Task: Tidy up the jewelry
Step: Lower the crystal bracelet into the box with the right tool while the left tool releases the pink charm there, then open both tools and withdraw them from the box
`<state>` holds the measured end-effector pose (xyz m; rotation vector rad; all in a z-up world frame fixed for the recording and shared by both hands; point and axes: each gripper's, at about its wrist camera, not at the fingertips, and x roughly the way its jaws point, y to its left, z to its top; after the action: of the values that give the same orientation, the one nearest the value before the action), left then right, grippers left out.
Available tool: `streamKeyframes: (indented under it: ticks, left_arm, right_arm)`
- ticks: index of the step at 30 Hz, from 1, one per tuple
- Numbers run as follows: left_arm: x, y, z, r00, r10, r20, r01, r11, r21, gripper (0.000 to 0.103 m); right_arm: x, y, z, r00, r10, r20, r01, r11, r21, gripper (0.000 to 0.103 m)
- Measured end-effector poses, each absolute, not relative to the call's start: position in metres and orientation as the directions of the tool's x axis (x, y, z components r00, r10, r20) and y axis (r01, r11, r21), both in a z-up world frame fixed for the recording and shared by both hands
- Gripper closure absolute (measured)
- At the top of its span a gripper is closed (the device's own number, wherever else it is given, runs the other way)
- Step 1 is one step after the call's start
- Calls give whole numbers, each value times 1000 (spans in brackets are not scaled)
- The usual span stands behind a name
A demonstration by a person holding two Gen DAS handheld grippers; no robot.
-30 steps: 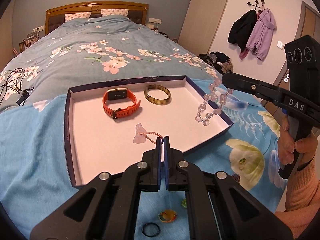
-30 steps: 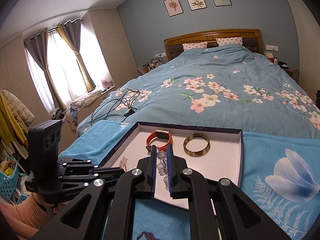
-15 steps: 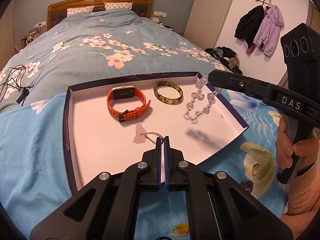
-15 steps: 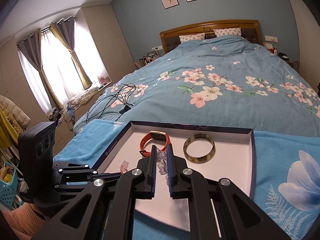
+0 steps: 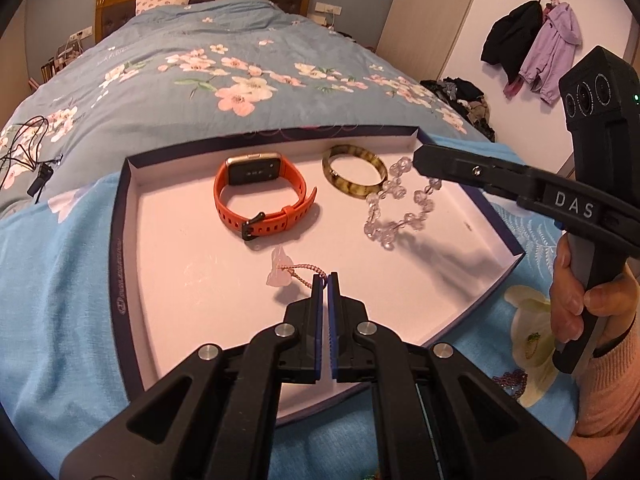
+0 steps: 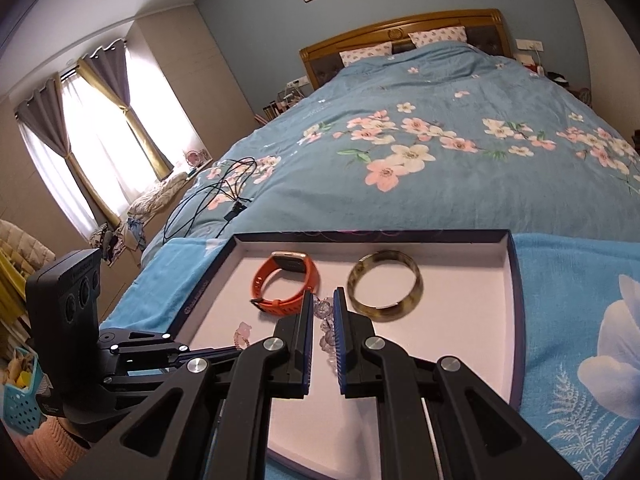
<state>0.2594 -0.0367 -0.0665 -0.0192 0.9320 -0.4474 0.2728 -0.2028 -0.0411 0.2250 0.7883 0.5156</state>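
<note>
Both my grippers hold jewelry above the tray [image 5: 120, 264].
My left gripper [image 5: 325, 278] pinches the pendant cord [image 5: 300, 270]; my right gripper [image 6: 323, 300] clamps the bead bracelet [image 5: 400, 216], seemingly touching the bangle [image 5: 354, 176] at 11 o'clock.

The tray [image 5: 120, 240] looks like matt card, pale inside. The watch strap [image 5: 260, 204] is matt orange rubber, the bangle [image 5: 354, 172] glossy mottled resin, the beads [image 5: 396, 208] clear glass, the blanket [image 5: 48, 280] soft cloth.
</note>
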Motion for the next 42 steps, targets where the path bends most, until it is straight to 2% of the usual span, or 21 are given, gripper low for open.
streamKeyframes:
  ticks: [14,20,25,31,37,42]
  left_arm:
    - [276,-40,-76,490,-363,-792,353,914,-200,99]
    - [275,-40,-74,492,-371,-787,355,912,-208,84]
    - [262,-39,-62,533,-367,-763,363,913,-185,80]
    - [240,-37,-45,596,-348,-724,367,920,-139,69]
    - [211,-30,-31,654,-317,-686,341,934,-107,58]
    - [186,-29,-23,695,-295,-655,324,943,-80,50]
  right_arm:
    - [282,-211,-57,580,455,-676,-311,890,333,94]
    - [283,-216,-59,582,426,-693,-286,905,315,90]
    - [278,-222,-55,598,413,-687,-271,911,311,84]
    - [265,-227,-48,623,404,-670,-275,915,297,72]
    - [245,-229,-37,653,405,-640,-292,914,281,70]
    - [224,-226,-29,679,408,-611,-320,913,253,59]
